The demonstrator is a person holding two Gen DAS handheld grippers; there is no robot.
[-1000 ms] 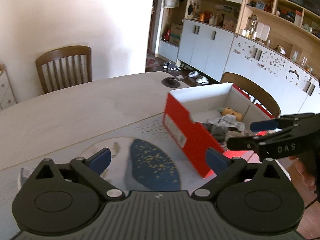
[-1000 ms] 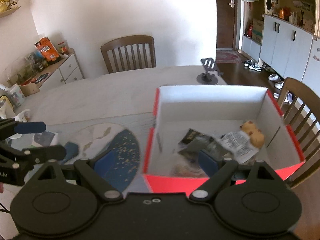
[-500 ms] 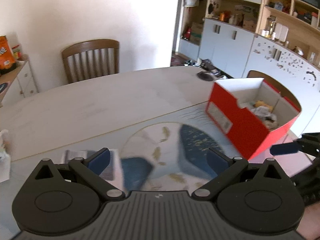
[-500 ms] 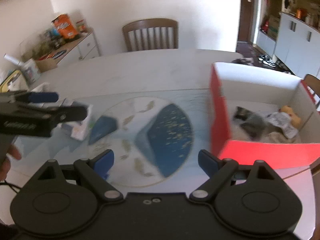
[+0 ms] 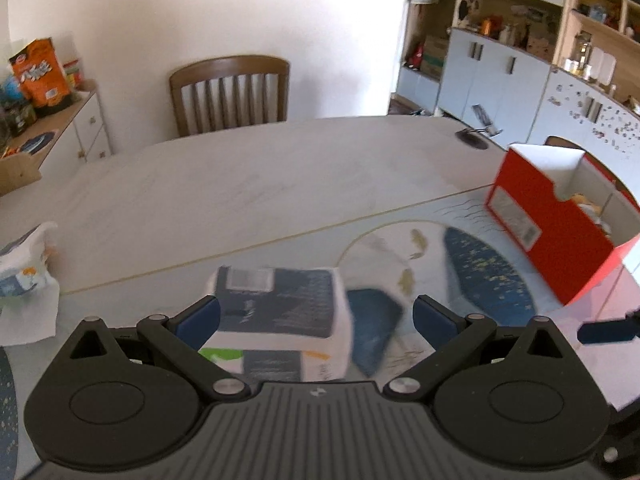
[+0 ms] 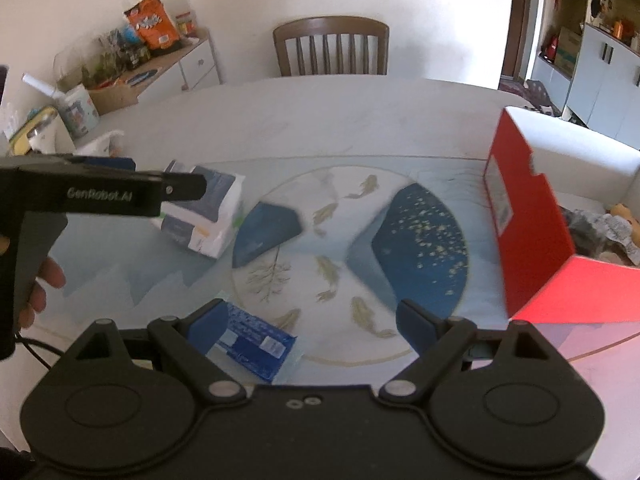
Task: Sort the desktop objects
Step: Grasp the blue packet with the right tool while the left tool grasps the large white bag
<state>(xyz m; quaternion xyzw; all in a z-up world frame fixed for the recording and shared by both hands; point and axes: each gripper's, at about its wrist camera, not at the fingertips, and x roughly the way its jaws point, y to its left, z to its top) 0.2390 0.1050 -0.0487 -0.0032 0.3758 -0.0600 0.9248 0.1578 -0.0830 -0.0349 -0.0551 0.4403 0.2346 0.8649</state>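
Observation:
A white and dark blue package [image 5: 280, 304] lies on the printed mat [image 5: 488, 276]. My left gripper [image 5: 316, 320] is open and hovers over the package, which sits between and below its fingers. The right wrist view shows that same left gripper [image 6: 168, 178] from the side, above the package [image 6: 208, 220], with a hand on its handle. My right gripper [image 6: 312, 324] is open and holds nothing. A flat blue packet [image 6: 256, 340] lies just inside its left finger. The red box [image 6: 532, 236] stands at the right, holding crumpled wrappers and a yellow plush toy [image 6: 624, 212].
A white plastic bag [image 5: 24, 272] rests at the table's left edge. A phone stand [image 5: 480, 136] is at the far right of the table, a wooden chair [image 5: 230, 92] behind it. A sideboard [image 6: 160, 68] with snack bags stands to the left.
Both grippers have swung left, away from the red box. The left one is now over the white and blue package, and the blue packet has come into view under the right one.

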